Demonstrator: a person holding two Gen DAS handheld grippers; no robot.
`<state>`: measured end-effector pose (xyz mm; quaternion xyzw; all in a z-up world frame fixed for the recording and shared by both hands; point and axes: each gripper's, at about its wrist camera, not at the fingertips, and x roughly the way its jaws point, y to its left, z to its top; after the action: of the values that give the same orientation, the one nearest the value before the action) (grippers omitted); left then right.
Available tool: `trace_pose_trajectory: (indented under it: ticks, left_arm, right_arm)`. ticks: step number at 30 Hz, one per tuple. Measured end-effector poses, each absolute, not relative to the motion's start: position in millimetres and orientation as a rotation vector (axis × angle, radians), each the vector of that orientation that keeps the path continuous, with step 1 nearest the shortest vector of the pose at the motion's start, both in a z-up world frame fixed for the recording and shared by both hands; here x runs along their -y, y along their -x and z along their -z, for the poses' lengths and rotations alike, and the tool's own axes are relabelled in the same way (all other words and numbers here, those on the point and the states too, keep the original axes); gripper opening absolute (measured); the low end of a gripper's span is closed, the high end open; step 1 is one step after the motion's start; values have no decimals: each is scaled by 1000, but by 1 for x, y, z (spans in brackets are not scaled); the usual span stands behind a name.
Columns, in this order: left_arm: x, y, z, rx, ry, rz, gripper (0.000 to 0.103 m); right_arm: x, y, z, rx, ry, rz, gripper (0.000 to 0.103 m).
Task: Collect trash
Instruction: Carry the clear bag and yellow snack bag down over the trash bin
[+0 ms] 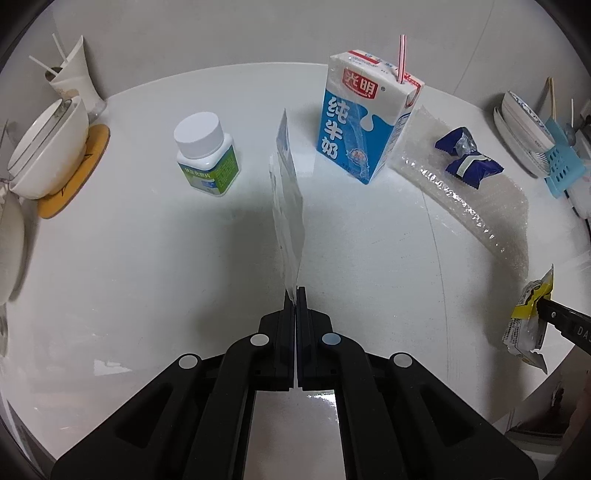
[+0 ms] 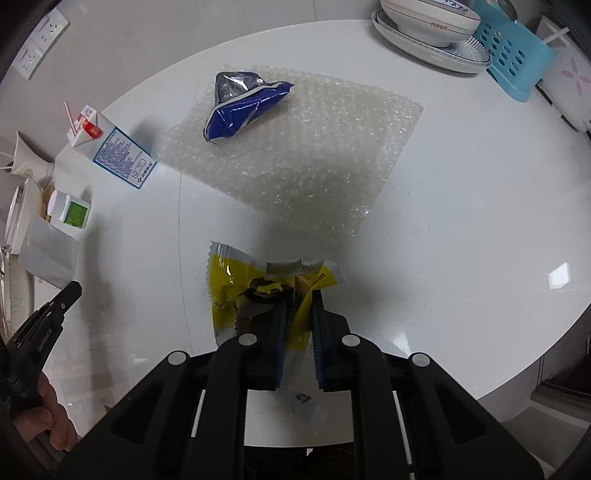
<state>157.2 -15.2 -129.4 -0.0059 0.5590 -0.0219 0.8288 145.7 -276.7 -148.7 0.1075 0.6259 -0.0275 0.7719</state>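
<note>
My left gripper (image 1: 295, 295) is shut on a thin clear plastic packet (image 1: 288, 206), which stands edge-on above the white table (image 1: 147, 295). In the right wrist view, the same packet (image 2: 48, 254) hangs at the left gripper (image 2: 75, 288). My right gripper (image 2: 299, 299) is shut on a crumpled yellow snack wrapper (image 2: 229, 291), lifted just off the table. That wrapper (image 1: 528, 314) shows at the right edge of the left wrist view. A blue wrapper (image 2: 240, 107) lies on a sheet of bubble wrap (image 2: 314, 155). A milk carton (image 1: 364, 118) with a straw and a white pill bottle (image 1: 207, 155) stand upright.
Stacked bowls (image 1: 48, 147) sit on a yellow coaster (image 1: 74, 177) at the left, with a paper cup (image 1: 74, 77) behind. Plates and bowls (image 2: 432, 33) and a blue rack (image 2: 513, 55) stand at the back right. A hand (image 2: 44, 417) holds the left gripper.
</note>
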Motion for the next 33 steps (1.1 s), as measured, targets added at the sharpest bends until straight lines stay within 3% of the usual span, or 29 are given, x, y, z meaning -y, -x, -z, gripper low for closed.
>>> trace_pose_trajectory:
  ticks: [16, 33]
  left_arm:
    - [14, -111, 81, -1116, 60, 67, 0]
    - [44, -53, 74, -1101, 68, 66, 0]
  right_arm:
    - [290, -99, 109, -1203, -200, -38, 11]
    - [301, -56, 94, -1145, -142, -71, 11]
